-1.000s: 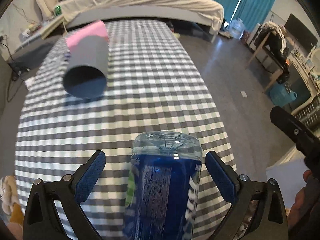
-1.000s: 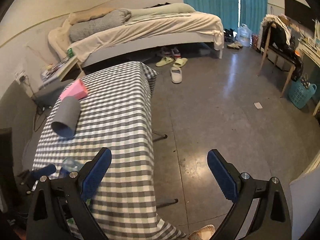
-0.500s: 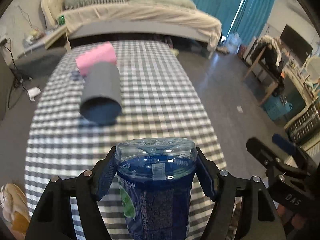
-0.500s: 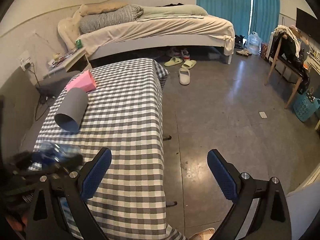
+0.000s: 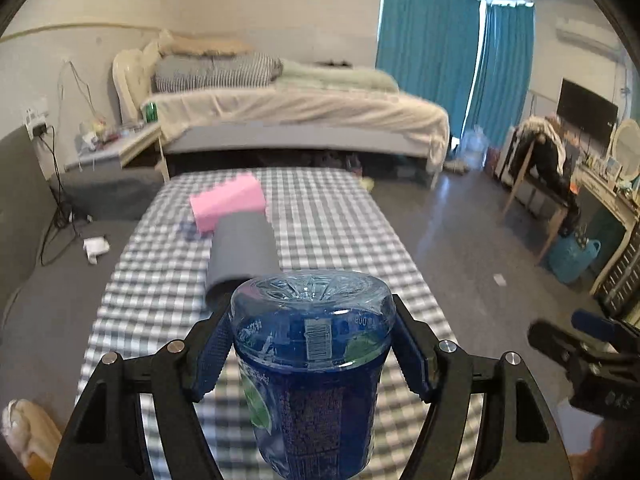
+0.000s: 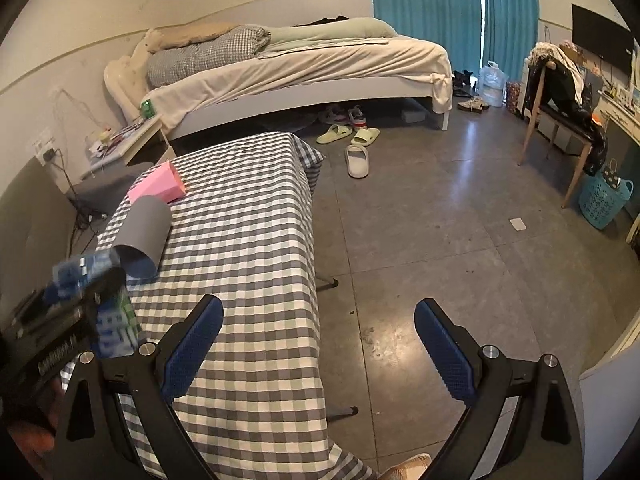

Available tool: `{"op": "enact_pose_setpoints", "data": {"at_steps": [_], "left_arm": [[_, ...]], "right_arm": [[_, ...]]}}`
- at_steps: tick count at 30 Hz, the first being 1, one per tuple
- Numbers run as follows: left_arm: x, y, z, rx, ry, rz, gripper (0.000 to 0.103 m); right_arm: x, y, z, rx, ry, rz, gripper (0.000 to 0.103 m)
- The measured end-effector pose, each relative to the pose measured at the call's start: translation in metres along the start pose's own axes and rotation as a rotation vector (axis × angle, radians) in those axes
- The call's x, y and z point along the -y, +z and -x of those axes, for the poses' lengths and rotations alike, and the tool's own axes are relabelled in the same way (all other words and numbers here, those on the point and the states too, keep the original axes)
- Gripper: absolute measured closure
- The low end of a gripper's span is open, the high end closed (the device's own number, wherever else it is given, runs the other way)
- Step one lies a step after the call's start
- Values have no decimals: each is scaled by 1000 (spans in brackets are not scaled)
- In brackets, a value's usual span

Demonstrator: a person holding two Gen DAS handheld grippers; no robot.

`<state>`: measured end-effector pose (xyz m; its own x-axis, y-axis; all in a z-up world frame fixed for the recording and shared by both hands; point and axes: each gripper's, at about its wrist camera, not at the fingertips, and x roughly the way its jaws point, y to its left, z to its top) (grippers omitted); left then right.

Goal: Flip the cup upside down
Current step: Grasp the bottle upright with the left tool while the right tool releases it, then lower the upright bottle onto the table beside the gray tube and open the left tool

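left wrist view: left gripper [image 5: 312, 344] is closed on a blue plastic cup [image 5: 310, 364], pads pressed on both sides of its body just under the far end; the closed ribbed base of the cup points away from the camera, so the open end should be on the near side, hidden below the frame. Cup is held up above the near end of the checkered table [image 5: 328, 224], not touching it. Past it a grey cup [image 5: 244, 252] lies on its side, mouth toward us, with a pink block [image 5: 228, 200] just beyond, touching or nearly so. The right gripper shows at the right edge, off the table. right wrist view: right gripper [image 6: 318, 348] is wide open, holding nothing, hanging over the floor by the table's right edge. At left the blue cup [image 6: 112, 320] is visible in the other gripper, blurred, so its exact tilt can't be read here; grey cup [image 6: 146, 232] and pink block [image 6: 158, 186] sit at the far left of the table. Status, my read: grasp and lift done, turn looks mid-way or near finished; left to do: finish the inversion, set it mouth-down on the table, release
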<state>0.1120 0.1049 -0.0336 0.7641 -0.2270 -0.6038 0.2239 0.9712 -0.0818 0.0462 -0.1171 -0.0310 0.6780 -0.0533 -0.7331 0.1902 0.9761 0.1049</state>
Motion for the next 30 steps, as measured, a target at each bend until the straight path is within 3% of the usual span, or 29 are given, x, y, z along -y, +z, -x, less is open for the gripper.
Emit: {"op": "enact_pose_setpoints", "data": {"at_steps": [2,4,5,9,16,20,24,29,30], "left_arm": [[-2,-7,-11,33,5,-21,29],[1,-16,-22,2,13,-57,29],[2,-18,-17,38,6,-74,29],[12,-27,-4,23,4,-154,29],[-2,-49,16,-82,-48,-87,29],[-6,-56,17,-103,-65,-38,20],[-6,-69,8,-139,-92,-20,20],[-2,-81,-7,-174,-61,-15,22],[-3,-83,-10,-181,-59,1,27]], "right_arm": [[-1,0,-1,1,-6,6,6],[1,0,-4,-9,-12,-1,6],[2,0,-6,-14,-11,-10,6],[4,3,-12,-24,7,-34,6],[-5,5,-12,-15,34,-29,6],[-12,2,-1,-3,79,-32,6],[-21,-7,7,0,89,9,6],[-24,-15,8,-18,84,29,6],[-24,-16,8,-22,81,33,6]]}}
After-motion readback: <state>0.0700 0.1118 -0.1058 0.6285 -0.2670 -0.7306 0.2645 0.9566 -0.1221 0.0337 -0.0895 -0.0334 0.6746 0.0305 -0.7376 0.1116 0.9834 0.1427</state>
